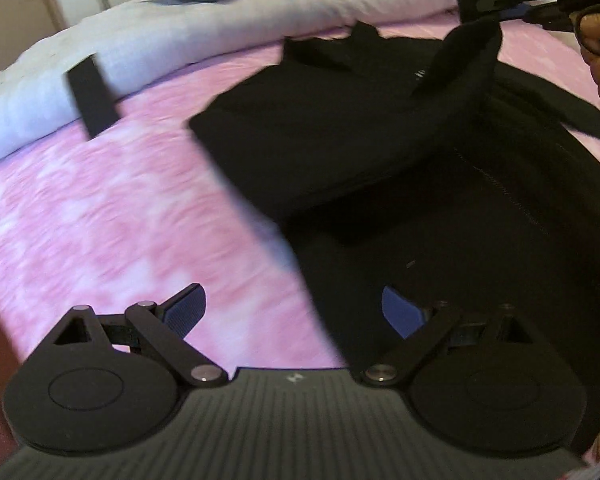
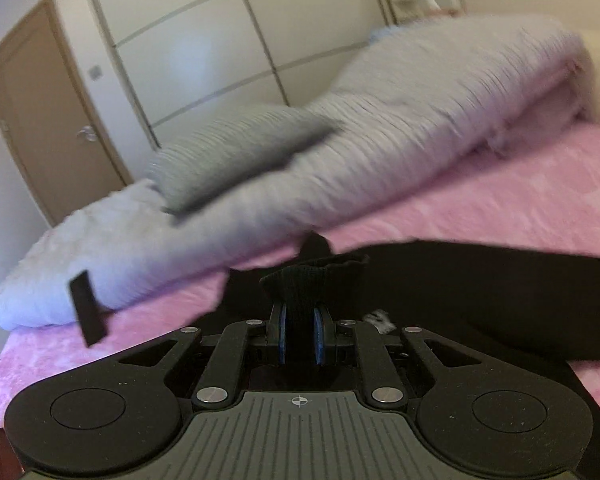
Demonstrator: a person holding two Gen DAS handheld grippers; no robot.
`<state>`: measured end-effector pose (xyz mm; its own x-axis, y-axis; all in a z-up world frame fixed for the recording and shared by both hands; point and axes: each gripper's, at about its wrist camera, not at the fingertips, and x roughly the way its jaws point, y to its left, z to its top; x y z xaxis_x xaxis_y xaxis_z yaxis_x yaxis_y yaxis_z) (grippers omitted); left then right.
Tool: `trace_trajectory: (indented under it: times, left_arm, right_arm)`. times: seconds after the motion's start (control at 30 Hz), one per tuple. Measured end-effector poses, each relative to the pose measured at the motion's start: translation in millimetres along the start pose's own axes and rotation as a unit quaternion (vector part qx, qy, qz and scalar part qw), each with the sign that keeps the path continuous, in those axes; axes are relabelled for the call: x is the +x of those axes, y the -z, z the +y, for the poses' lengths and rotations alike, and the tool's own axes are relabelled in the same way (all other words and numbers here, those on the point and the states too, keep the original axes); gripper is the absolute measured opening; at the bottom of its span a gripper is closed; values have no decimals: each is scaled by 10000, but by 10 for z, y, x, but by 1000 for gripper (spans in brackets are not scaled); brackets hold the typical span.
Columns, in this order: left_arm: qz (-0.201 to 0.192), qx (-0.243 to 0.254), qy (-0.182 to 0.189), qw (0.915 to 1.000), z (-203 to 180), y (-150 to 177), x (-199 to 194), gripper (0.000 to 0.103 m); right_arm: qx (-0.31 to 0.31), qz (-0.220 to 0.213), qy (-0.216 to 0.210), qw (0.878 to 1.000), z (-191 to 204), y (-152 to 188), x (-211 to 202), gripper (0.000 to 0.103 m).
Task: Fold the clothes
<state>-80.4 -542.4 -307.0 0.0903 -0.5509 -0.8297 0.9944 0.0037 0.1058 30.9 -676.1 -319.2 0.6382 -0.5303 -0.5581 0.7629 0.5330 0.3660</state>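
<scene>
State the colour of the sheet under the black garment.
Mottled pink sheet, clearest in the left wrist view.

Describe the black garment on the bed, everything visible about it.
The black garment is a dark knit top lying on the pink bedspread, partly folded, one layer doubled over the body. Its ribbed cuff is pinched in the right gripper, which lifts the sleeve off the bed. The left gripper hangs open at its near edge, not gripping it.
</scene>
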Motion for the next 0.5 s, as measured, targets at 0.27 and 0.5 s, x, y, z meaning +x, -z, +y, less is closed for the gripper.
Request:
trace_trajectory:
  times: [0.27,0.5]
  left_arm:
    - [50,594,-31,9982,-362,-368,397,93]
    - [-75,697,78,9975,-407,-600,603,93]
  right_arm:
    - [12,-295,86,9995,-773,-17,-606,13]
    - [-46,511,159,9986,-1165,360,-223,13]
